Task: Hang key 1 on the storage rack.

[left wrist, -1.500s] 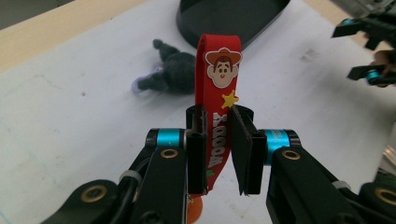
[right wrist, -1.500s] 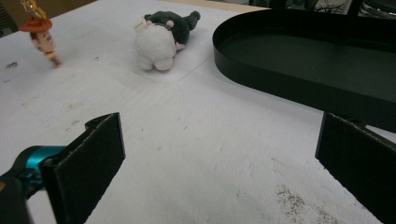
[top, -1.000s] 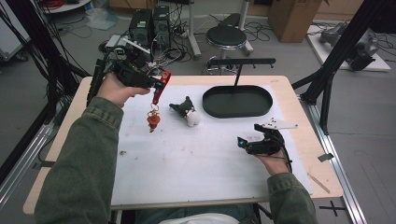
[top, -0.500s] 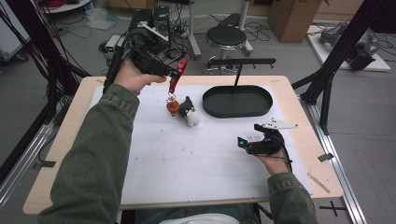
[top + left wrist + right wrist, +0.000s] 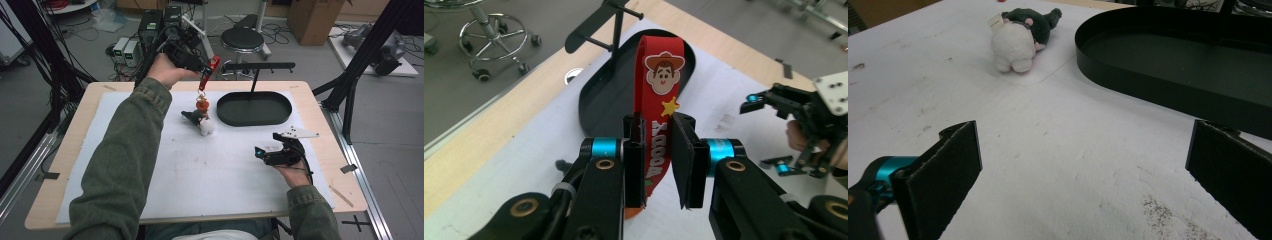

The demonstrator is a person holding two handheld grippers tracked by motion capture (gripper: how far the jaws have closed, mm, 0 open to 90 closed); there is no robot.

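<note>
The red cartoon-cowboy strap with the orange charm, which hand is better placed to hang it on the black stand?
Left, probably. The left gripper already clamps the red strap, lifted beside the black T-bar stand. The right gripper rests open on the white mat, holding nothing.

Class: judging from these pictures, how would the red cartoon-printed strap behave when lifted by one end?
The red cartoon-printed strap, pinched in the left claw, probably hangs limp and swings, since its orange charm dangles below. It looks light, and its rubbery face likely resists slipping.
</note>
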